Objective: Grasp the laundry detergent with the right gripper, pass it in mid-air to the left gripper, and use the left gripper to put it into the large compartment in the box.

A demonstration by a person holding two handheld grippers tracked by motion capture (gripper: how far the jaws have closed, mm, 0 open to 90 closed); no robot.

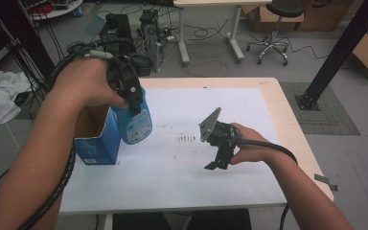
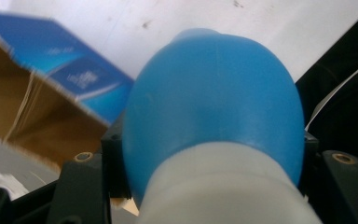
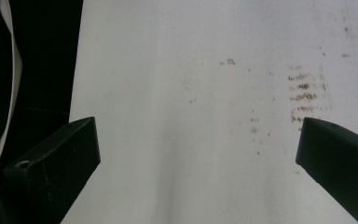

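Beside the open blue cardboard box [image 1: 97, 139], our left gripper [image 1: 133, 93] pinches a blue plastic bottle [image 1: 136, 122]; right gripper [image 1: 217, 165], well apart, jaws spread, empty.

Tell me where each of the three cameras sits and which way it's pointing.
High view: above the person's side, looking forward and down on the table; both forearms show.
Left gripper view: rides the left hand-held gripper, looking along the clamped blue bottle.
Right gripper view: looks down between open jaws at the white mat.
Shared: the blue box, high and left views.
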